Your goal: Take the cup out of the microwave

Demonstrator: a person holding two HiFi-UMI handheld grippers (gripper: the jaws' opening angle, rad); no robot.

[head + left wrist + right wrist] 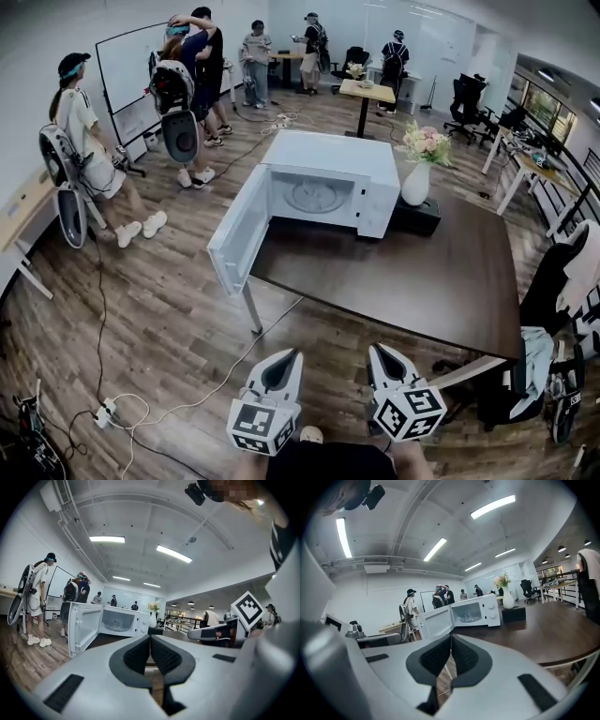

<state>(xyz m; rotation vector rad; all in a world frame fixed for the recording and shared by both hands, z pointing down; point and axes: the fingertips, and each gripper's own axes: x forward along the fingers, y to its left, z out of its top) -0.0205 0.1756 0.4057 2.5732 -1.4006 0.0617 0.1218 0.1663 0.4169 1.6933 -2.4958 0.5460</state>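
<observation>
Both near the camera, well short of the table: left gripper (284,358) and right gripper (380,352), jaws clenched, empty; microwave (330,178) door (240,228) open; cup not discernible inside, possibly absent; risk: arriving unopened, the jaws knock it over.

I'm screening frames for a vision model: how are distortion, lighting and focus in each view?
Head view: fisheye bends the table edges, corners darken, light even. Left gripper view: round frame with black corners, ceiling lights blown out, microwave small but sharp. Right gripper view: same round frame, bright ceiling strips, the right gripper close up looks soft.
</observation>
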